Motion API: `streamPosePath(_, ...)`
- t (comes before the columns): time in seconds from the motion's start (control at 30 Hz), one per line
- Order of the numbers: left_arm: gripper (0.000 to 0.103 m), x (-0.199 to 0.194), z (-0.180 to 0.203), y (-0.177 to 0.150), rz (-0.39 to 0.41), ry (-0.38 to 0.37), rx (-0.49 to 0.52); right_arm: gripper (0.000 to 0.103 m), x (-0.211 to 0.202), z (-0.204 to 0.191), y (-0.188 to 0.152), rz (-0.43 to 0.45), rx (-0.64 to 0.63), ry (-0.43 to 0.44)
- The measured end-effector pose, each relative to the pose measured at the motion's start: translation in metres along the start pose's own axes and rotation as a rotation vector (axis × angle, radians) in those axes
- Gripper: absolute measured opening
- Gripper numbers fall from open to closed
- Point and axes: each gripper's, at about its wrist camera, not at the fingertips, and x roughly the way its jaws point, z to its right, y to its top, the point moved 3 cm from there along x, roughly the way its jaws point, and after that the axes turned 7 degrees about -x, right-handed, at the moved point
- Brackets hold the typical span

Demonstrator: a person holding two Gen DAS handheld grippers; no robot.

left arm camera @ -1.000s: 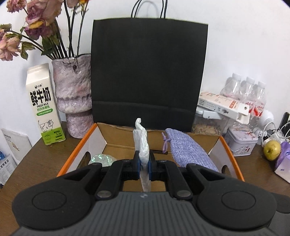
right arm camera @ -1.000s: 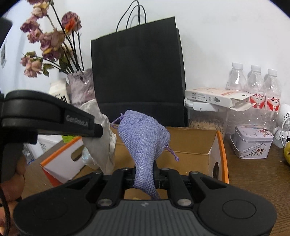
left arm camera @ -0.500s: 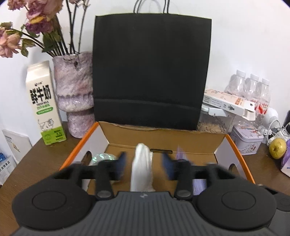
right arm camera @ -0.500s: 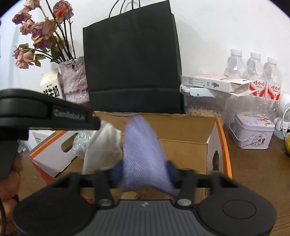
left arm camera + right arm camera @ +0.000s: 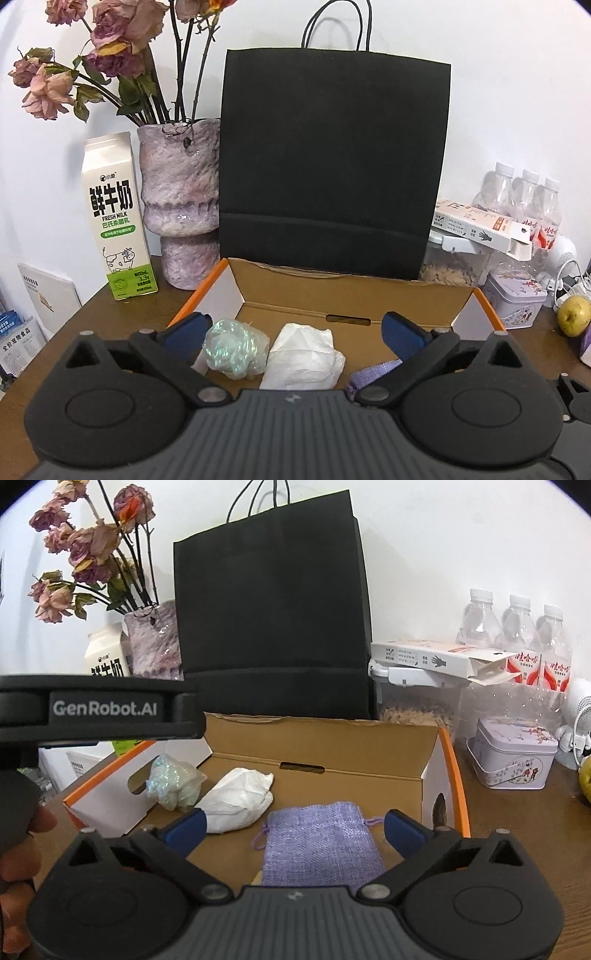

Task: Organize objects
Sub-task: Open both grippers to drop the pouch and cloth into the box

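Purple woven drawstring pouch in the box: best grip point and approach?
Judging from the right wrist view, the purple woven drawstring pouch lies flat on the floor of the orange-edged cardboard box, cinched neck toward the back wall. Come from above and pinch that gathered neck end; the flat body offers the fingers little to close on.

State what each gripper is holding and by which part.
Nothing. The left gripper and right gripper are both open; the white pouch and purple pouch lie in the box.

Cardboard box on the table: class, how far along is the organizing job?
Done: the iridescent crumpled wrapper, white crumpled paper bundle and purple woven drawstring pouch lie inside the open cardboard box. In hand: nothing; left tool and right tool are open. Left: unclear.
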Motion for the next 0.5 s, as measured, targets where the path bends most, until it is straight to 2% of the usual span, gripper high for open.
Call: streamPosePath(0.5, 0.103, -0.017, -0.007, -0.004, -0.002, -0.013, -0.010, 0.103, -0.017, -0.007, 0.003, 0.007, -0.020, 0.003)
